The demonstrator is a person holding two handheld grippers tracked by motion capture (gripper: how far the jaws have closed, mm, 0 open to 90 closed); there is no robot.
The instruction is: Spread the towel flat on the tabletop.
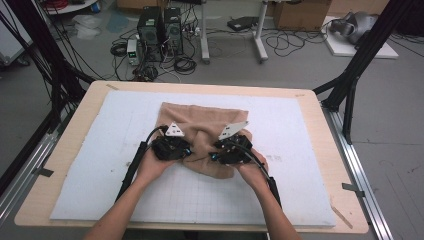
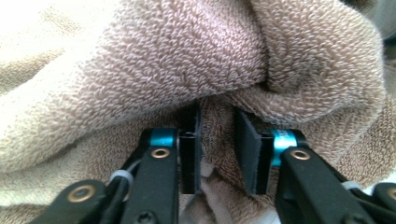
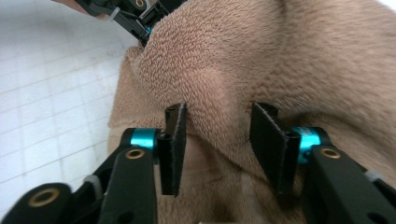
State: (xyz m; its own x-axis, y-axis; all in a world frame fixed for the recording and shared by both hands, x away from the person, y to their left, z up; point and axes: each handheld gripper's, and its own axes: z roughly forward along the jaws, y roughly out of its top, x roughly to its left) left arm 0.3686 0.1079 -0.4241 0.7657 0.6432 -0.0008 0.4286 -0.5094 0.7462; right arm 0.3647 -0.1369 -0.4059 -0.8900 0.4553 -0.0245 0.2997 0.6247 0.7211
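Towel [image 1: 202,131] bunched mid-surface, long axis toward far edge; left claw [image 2: 217,149] and right claw [image 3: 217,144] both parted, straddling near-edge folds.

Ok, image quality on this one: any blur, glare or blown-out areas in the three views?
High view: soft and low-detail, evenly lit, no glare. Left gripper view: towel loops sharp at centre, upper-left corner blown out to near white. Right gripper view: towel pile and grid mat fairly sharp, mat bright, left gripper at top slightly soft.
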